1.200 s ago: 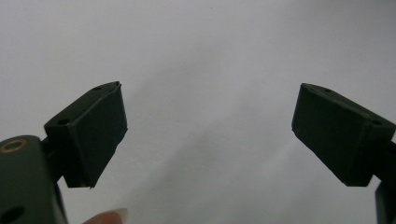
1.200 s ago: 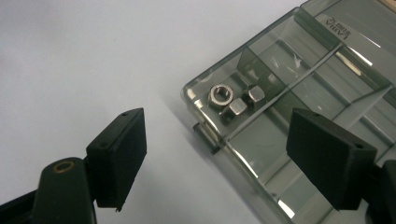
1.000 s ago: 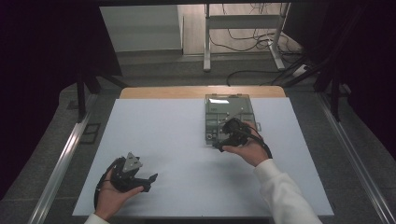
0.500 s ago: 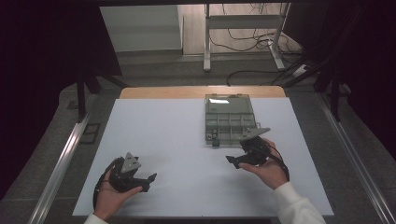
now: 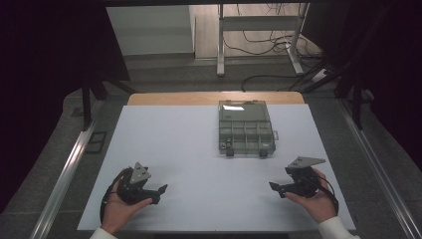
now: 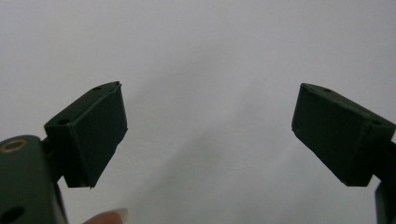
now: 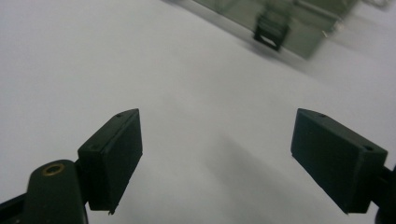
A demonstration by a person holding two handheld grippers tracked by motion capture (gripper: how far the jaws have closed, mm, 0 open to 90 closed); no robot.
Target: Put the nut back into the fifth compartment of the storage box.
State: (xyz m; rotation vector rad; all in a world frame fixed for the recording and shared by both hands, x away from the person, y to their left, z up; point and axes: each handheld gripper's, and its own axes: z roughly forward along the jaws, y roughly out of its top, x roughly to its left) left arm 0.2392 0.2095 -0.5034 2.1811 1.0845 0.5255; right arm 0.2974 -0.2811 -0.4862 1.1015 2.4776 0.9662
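Dim and dark round the edges, brightest on the white tabletop. Glare patch on the case lid. Soft shadows beneath the tongs. Case motion-blurred in the right gripper view.

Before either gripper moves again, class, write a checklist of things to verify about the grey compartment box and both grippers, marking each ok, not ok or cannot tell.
1. Left gripper open and holding nothing: ok.
2. Right gripper open and holding nothing: ok.
3. Compartment box lies flat on the white table: ok.
4. Both grippers apart from the box: ok.
5. Both front latches fastened: cannot tell.
6. Contents of the compartments: cannot tell.
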